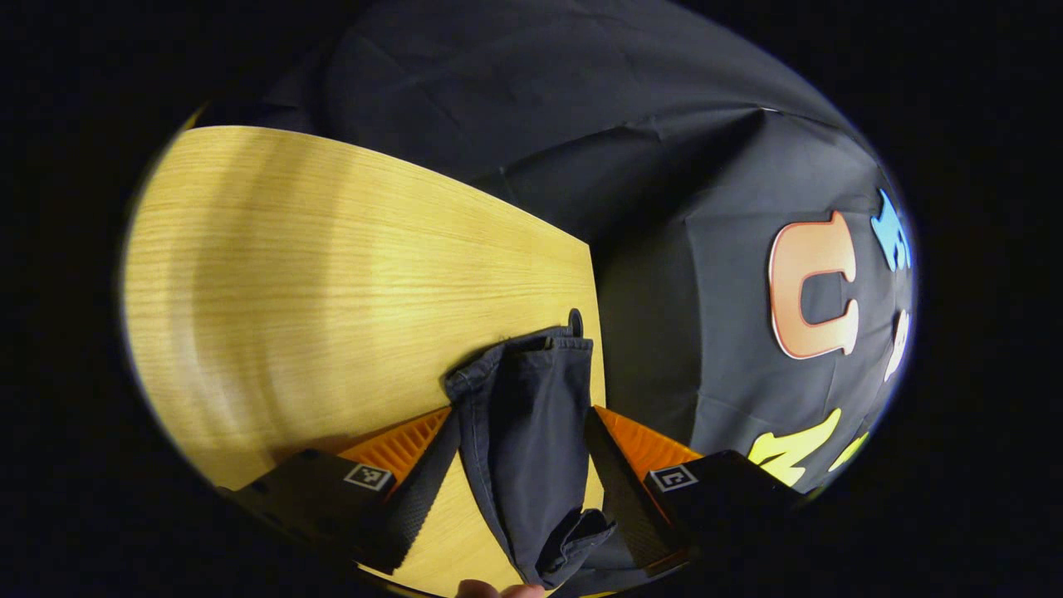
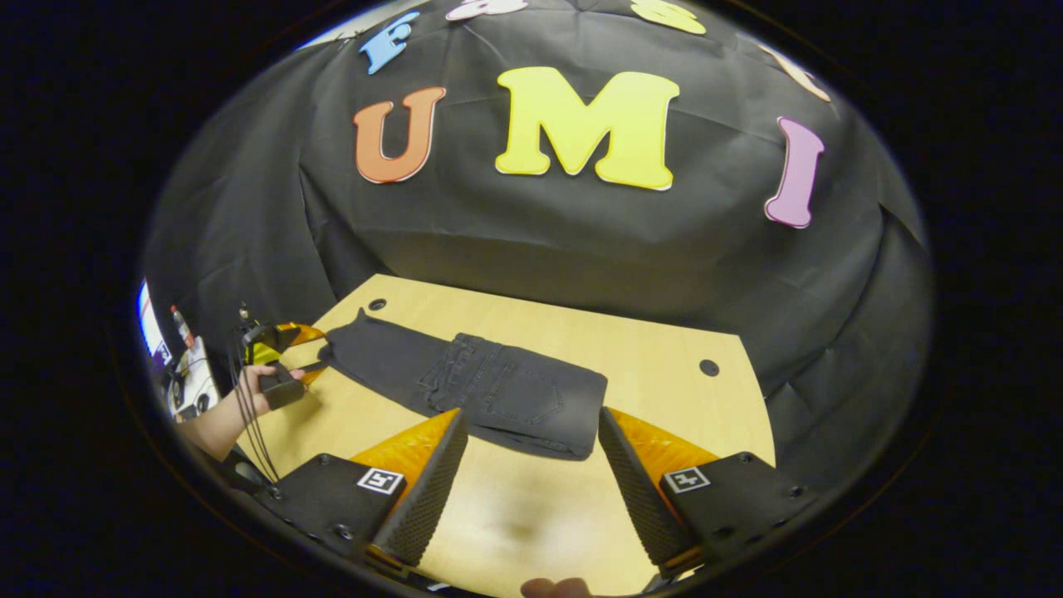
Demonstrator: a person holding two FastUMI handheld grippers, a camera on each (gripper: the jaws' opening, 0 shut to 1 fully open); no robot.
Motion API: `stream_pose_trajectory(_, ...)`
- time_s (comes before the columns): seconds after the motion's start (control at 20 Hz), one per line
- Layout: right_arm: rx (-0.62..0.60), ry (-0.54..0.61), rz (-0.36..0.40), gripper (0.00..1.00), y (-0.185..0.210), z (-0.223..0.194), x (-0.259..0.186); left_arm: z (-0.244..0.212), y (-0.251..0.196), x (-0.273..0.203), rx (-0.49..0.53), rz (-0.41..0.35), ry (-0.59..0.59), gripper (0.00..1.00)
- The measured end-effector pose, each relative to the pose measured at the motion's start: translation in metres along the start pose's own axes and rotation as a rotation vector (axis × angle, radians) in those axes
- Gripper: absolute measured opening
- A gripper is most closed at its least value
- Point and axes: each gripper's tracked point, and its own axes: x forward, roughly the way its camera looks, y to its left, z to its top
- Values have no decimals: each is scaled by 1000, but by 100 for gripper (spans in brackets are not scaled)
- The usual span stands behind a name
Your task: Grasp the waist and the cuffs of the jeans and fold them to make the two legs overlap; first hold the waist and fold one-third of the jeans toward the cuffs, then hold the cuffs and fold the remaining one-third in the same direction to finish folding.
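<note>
The jeans [image 2: 477, 390] lie flat on the wooden bench [image 2: 664, 374] in the right gripper view, a dark slab of denim running from the folded waist end, near the middle of the bench, out to the cuffs [image 2: 345, 336] at the far left corner, close to one of the small round holes [image 2: 378, 304] in the bench top. The waist part is already doubled over the legs, with seams and a pocket showing on top. The right tool [image 2: 531, 465] hovers just in front of the folded edge of the jeans, its two fingers spread wide and touching nothing (bare bench shows between them). Beyond the cuffs, a hand [image 2: 253, 386] holds the left tool [image 2: 314, 370] at the cuff end of the jeans, with dark cables hanging beside the wrist. In the left gripper view the cuffs [image 1: 523, 399] rise between the fingers of the left tool [image 1: 523, 444], bunched and lifted off the bench [image 1: 332, 274]; the fingers stand apart on either side of the cloth, and whether both press on it cannot be told. The cuffs sit near the bench's right edge in this view, just below a round hole [image 1: 575, 320], with the black cloth wall [image 1: 664, 166] behind.
</note>
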Motion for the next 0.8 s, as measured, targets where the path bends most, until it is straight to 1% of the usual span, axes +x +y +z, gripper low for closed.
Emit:
stream_pose_trajectory(0.1, -1, 5, -7, 96, -1, -1, -1, 3, -3, 9, -1, -7, -16, 90)
stream_pose_trajectory(0.15, -3, 1, -12, 96, -3, -1, -2, 3, -3, 14, 0, -5, -19, 97)
stream_pose_trajectory(0.2, -4, -8, -23, 96, -6, 0, -5, 1, -3, 20, 3, -2, -19, 83)
stream_pose_trajectory(0.25, -1, -13, -34, 96, -11, 0, -7, -1, -4, 25, 4, -3, -15, 87)
stream_pose_trajectory(0.3, 10, -13, -45, 96, -15, -2, -11, 0, -4, 28, 4, -1, -11, 71)
stream_pose_trajectory(0.35, 25, -9, -52, 96, -17, -6, -12, -1, -3, 32, 4, 0, -5, 68)
stream_pose_trajectory(0.4, 39, -3, -61, 97, -21, -10, -15, -1, -4, 34, 10, 2, 4, 61)
stream_pose_trajectory(0.45, 53, 0, -69, 96, -24, -14, -16, -2, -3, 38, 20, 8, 11, 47)
stream_pose_trajectory(0.5, 67, 0, -77, 97, -26, -16, -18, -2, -3, 41, 26, 12, 15, 63)
stream_pose_trajectory(0.55, 77, 0, -82, 96, -29, -20, -22, -4, 0, 44, 26, 18, 18, 45)
stream_pose_trajectory(0.6, 81, -4, -92, 97, -32, -22, -26, -6, 0, 48, 20, 16, 23, 38)
stream_pose_trajectory(0.7, 85, -16, -109, 96, -37, -25, -36, -5, 1, 44, 23, 23, 26, 24)
stream_pose_trajectory(0.75, 88, -21, -118, 96, -40, -29, -41, -6, -1, 42, 31, 24, 24, 22)
stream_pose_trajectory(0.8, 92, -23, -128, 96, -43, -32, -46, -6, -7, 39, 49, 15, 22, 16)
